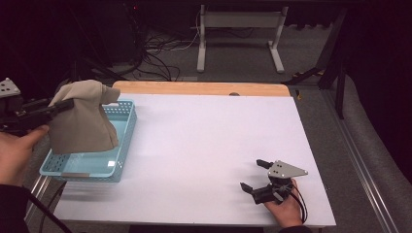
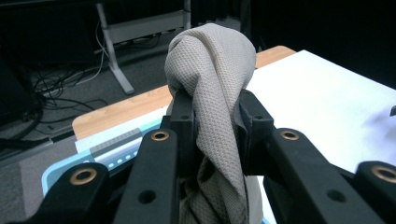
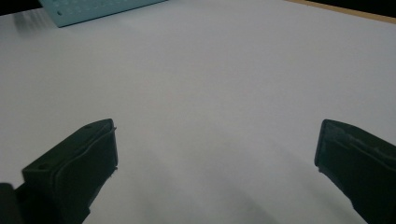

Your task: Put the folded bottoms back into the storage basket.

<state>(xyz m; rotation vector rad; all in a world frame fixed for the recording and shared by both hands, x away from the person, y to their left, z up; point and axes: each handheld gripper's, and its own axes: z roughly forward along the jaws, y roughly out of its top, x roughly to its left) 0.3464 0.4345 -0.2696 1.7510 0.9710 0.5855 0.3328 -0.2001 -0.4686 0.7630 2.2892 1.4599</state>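
Left hand-held gripper [image 1: 63,104]: clamped on a bunched fold of the beige cloth [image 1: 83,118], at the desk's left edge, jaws pointing right.
Beige cloth: hanging from that grip, draped down over the near-left part of the light-blue basket [image 1: 124,145]; close up [image 2: 212,88], knotted top bulging above the pads, tail dropping between them.
Light-blue basket: on the left side of the white desk [image 1: 204,145], perforated walls.
Right hand-held gripper [image 1: 253,174]: resting low near the front right of the desk, jaws spread wide, nothing between them.
Right hand [image 1: 284,206]: under the gripper body, at the desk's front edge.
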